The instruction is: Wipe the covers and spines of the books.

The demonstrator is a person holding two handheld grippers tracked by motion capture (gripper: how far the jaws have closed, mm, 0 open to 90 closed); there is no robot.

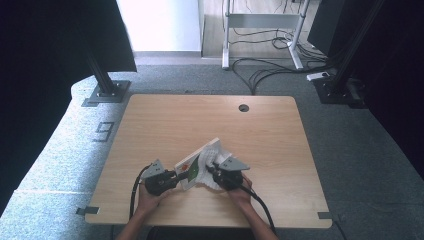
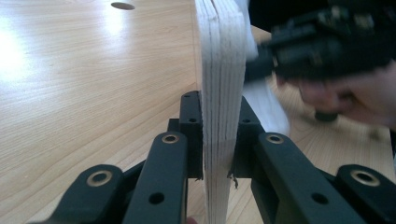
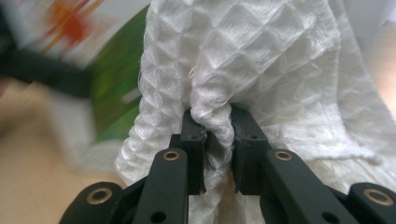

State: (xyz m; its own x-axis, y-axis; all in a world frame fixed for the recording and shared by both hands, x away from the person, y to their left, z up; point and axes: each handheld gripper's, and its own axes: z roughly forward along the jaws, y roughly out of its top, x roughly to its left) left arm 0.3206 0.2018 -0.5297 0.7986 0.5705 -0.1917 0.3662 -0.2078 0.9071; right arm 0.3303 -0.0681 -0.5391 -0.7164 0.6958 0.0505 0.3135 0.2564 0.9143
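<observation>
Left gripper (image 2: 219, 140) clamps the book (image 2: 222, 70) by its page edge, held upright off the table (image 1: 165, 120). Right gripper (image 3: 217, 140) pinches a fold of white waffle cloth (image 3: 261, 60) against the book's cover. Bare table lies beyond both.

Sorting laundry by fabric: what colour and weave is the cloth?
White with a waffle weave; the cloth shows best in the right gripper view.

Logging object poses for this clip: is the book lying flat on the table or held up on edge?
On edge. The left hand-held gripper clamps the book, its page block rising upright above the table.
</observation>
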